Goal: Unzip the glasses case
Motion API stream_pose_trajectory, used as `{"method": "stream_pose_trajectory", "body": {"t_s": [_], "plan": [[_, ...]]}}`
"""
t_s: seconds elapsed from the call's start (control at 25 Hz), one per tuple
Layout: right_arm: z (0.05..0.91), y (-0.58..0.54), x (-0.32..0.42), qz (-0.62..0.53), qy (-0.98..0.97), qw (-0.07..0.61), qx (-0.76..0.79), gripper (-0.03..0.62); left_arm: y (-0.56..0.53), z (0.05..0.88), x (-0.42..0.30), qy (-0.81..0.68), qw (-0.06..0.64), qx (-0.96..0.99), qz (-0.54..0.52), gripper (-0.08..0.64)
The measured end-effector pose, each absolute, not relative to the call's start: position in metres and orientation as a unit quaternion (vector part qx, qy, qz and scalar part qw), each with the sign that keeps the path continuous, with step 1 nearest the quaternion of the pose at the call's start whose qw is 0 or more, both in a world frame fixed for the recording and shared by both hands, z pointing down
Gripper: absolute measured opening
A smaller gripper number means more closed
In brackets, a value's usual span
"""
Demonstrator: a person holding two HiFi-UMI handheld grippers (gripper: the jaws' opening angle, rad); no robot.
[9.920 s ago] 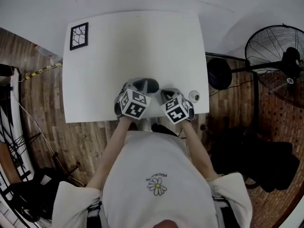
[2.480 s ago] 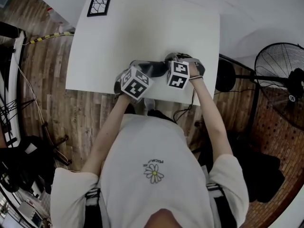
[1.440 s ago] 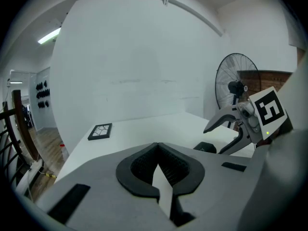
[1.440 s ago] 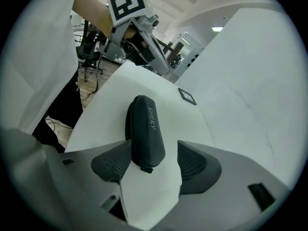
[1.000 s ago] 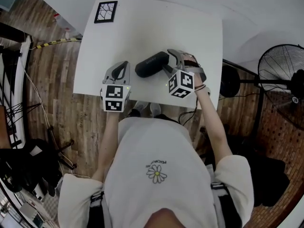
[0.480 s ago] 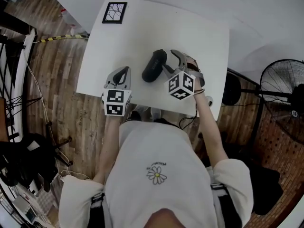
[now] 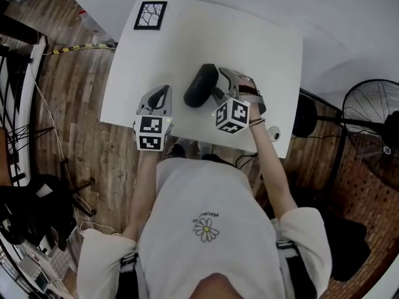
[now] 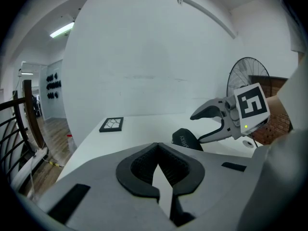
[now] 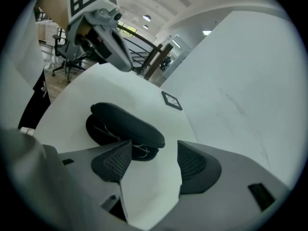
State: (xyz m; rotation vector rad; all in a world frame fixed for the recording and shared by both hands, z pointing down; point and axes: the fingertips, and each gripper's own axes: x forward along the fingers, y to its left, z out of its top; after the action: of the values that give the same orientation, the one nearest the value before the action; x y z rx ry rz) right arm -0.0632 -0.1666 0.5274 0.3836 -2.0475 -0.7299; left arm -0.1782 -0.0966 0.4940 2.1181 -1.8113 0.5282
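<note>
A black glasses case (image 7: 201,85) lies on the white table (image 7: 262,48), its lid ajar. In the right gripper view the case (image 9: 126,121) gapes along its near side and thin wire glasses show inside. My right gripper (image 7: 219,85) is just right of the case, open and not touching it; its jaws (image 9: 154,146) hold nothing. My left gripper (image 7: 162,92) rests near the table's front-left edge, apart from the case, and its pads (image 8: 157,150) meet at the tips with nothing between them. The left gripper view shows the case (image 8: 186,139) beyond them.
A black framed tile (image 7: 149,15) lies at the table's far left corner. A small round white object (image 7: 274,131) sits by the front right edge. A standing fan (image 7: 374,108) is off to the right, over wooden floor.
Both grippers were at the case 2.5 s ago; the left one has since drawn back to the front-left. The case has turned to lie slanted, and the right gripper has shifted slightly.
</note>
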Motion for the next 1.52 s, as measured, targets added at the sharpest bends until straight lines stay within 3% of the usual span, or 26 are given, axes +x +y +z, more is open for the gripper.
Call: {"method": "stream_pose_trajectory", "body": {"t_s": [0.44,0.88,1.2,1.52], "plan": [[0.53,-0.145,-0.147,-0.303,-0.848,0.422,0.106,0.261,-0.079,0.495,-0.206,-0.655,0.166,0.717,0.173,0.012],[0.502,-0.142,-0.143,-0.281,-0.863,0.392,0.148,0.261,-0.076,0.494,-0.204,-0.648,0.164,0.725,0.167,0.012],[0.423,-0.141,-0.117,-0.206,-0.903,0.28,0.252,0.261,-0.087,0.464,-0.191,-0.637,0.134,0.746,0.138,0.012],[0.323,-0.143,-0.051,-0.043,-0.926,0.041,0.373,0.259,-0.117,0.373,-0.161,-0.617,0.049,0.783,0.061,0.012]]}}
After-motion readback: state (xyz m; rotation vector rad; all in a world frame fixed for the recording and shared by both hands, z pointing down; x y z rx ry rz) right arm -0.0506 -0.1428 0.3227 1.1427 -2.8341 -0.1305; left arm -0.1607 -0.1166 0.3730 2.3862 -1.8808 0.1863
